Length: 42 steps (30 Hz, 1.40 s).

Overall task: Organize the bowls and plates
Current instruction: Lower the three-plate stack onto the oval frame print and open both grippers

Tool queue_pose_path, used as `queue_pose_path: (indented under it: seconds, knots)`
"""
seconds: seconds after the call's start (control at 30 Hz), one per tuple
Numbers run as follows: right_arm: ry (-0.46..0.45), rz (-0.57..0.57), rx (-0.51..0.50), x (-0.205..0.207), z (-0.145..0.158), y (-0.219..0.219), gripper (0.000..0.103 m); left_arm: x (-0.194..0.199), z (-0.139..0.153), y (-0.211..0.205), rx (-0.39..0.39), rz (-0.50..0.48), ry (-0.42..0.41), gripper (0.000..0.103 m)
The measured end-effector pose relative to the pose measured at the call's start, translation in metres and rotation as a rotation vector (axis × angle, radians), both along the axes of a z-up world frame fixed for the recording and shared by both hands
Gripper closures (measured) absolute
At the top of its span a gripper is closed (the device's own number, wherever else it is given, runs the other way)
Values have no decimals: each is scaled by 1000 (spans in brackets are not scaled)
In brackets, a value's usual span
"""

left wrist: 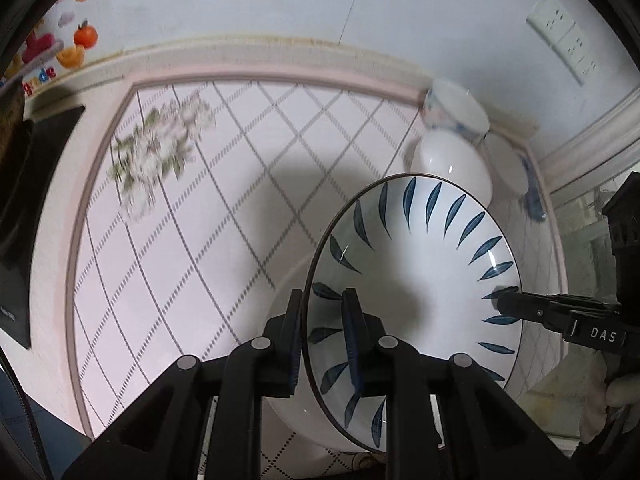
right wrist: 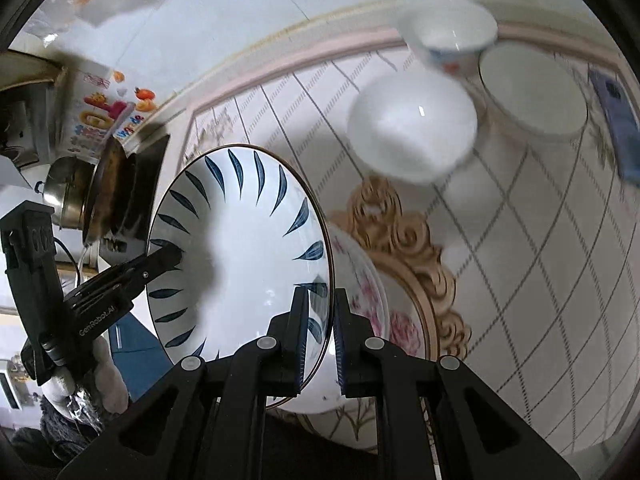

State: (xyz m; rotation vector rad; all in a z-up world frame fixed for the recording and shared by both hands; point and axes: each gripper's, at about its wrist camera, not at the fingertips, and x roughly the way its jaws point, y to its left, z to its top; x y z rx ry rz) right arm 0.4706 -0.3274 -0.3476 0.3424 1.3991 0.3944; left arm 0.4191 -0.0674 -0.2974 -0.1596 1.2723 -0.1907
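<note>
Blue-leaf plate [left wrist: 416, 280] held up on its edge, tilted, above the tiled table [left wrist: 180, 240]. Pinched on two sides.

Left gripper [left wrist: 322, 312] closed on the plate's rim at about 7 o'clock, one finger [left wrist: 294, 340] behind the rim, the other inside the dish. Right gripper [left wrist: 508, 304] reaching in from 3 o'clock, its tip touching the plate's far rim.

From the right wrist view, right gripper [right wrist: 322, 312] clamped on the same plate [right wrist: 240, 252] at its 5 o'clock edge, rim between the two fingers. Left gripper [right wrist: 168, 258] biting the rim at 9 o'clock.

Under the plate, a flower plate [right wrist: 372, 296] with pink blooms, lying on the table over a gold curly pattern [right wrist: 404, 236].

Up at 1 o'clock, a plain white bowl [right wrist: 412, 128], and behind it a small painted bowl [right wrist: 452, 32]. Just beside them at 2 o'clock, a white dish [right wrist: 532, 92]. Blurry, all three.

At 9 o'clock in the right view, a metal pot [right wrist: 68, 192] and a dark pan [right wrist: 120, 188] near the wall. Wall socket [left wrist: 564, 36] at 1 o'clock in the left view.
</note>
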Motion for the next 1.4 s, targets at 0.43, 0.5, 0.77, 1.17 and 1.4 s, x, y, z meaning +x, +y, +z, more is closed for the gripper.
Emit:
queue_pose_path:
  seconds: [0.43, 0.5, 0.77, 1.17, 1.4]
  knots:
    - [68, 9, -22, -25, -66, 4, 90, -11, -50, -5, 50, 19, 87, 86]
    - [69, 10, -20, -27, -70, 6, 90, -12, -53, -4, 54, 27, 90, 86]
    - [51, 32, -35, -24, -75, 13, 90, -14, -57, 3, 51, 58, 91, 85]
    - [56, 10, -34, -21, -73, 13, 87, -14, -63, 2, 50, 78, 105, 85]
    - [53, -21, -51, -22, -62, 8, 87, -11, -63, 1, 64, 99, 125, 85]
